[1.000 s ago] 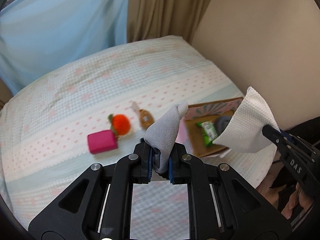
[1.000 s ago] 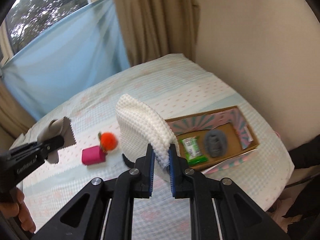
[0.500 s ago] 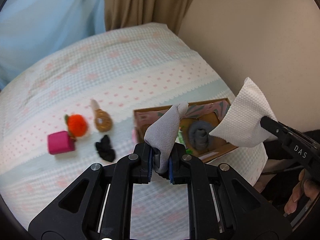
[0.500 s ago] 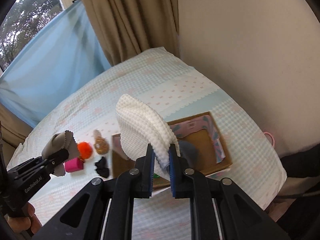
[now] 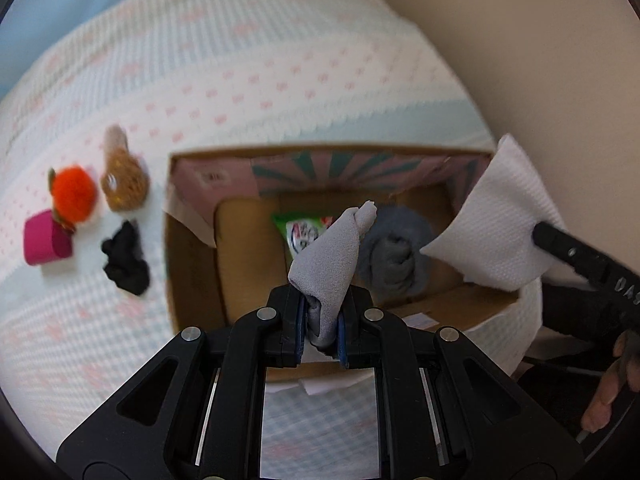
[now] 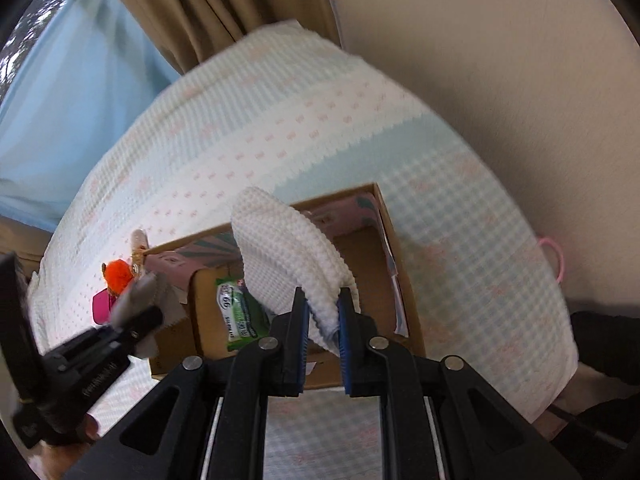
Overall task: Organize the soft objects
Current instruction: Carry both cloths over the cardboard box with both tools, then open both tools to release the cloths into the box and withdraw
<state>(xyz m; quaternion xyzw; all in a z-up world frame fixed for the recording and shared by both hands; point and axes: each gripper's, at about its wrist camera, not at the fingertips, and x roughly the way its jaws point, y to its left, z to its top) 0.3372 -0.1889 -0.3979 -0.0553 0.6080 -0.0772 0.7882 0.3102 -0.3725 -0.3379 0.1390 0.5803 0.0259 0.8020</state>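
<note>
Left wrist view: the left gripper (image 5: pixel 320 332) sits low in the middle of the frame, its jaws clamped on a grey cloth (image 5: pixel 332 256) that sticks up over the open cardboard box (image 5: pixel 192 264). Inside the box lie a green packet (image 5: pixel 300 232) and a grey rolled sock (image 5: pixel 394 252). At the right edge, the right gripper (image 5: pixel 536 232) pinches a white towel (image 5: pixel 500 224) above the box's right end. On the bedspread (image 5: pixel 240 80) at the left sit an orange pom-pom (image 5: pixel 74 194), a pink block (image 5: pixel 44 238), a brown toy (image 5: pixel 124 184) and a black scrunchie (image 5: pixel 126 256).

Right wrist view: the right gripper (image 6: pixel 322 320) is clamped on the white towel (image 6: pixel 288 252), above the middle of the box (image 6: pixel 404 280). The left gripper (image 6: pixel 136 312) holds the grey cloth (image 6: pixel 138 292) at the lower left.
</note>
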